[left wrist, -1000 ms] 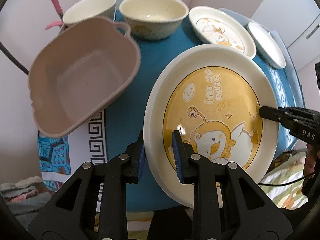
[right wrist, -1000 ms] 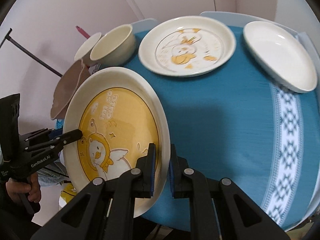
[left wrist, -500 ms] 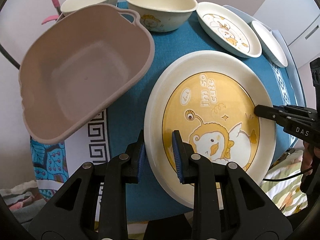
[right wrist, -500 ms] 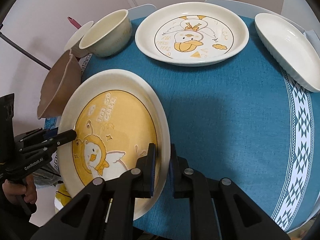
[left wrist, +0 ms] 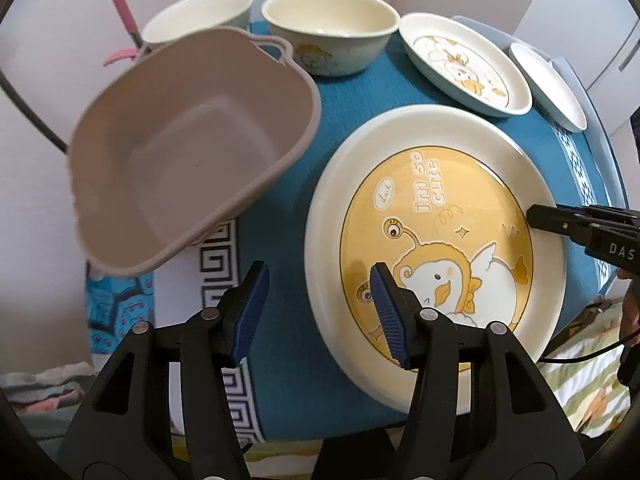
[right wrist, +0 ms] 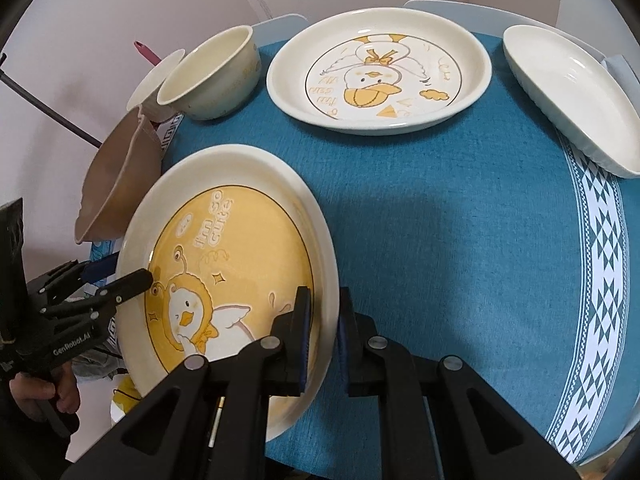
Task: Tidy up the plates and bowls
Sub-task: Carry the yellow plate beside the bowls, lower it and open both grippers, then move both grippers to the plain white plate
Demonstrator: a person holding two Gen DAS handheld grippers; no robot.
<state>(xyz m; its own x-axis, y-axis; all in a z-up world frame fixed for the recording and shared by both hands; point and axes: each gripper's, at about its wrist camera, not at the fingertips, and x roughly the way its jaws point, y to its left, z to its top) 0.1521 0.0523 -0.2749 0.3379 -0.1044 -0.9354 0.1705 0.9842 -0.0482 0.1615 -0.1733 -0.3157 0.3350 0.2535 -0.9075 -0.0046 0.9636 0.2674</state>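
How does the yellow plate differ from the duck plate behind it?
The yellow plate has a solid yellow centre with "I'm so cute" on it; the duck plate has a white centre with a line-drawn duck. The yellow plate sits at the near table edge, overhanging it, with the right gripper on its rim; the duck plate lies free farther back. Both are cream-rimmed, round and empty.

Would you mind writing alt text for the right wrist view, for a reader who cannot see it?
The right gripper clamps the rim of a yellow duck plate over the near-left edge of a blue tablecloth, while the left gripper reaches in, open, at the plate's opposite rim. Beyond lie a second duck plate, a white dish, two cream bowls and a tan basin.
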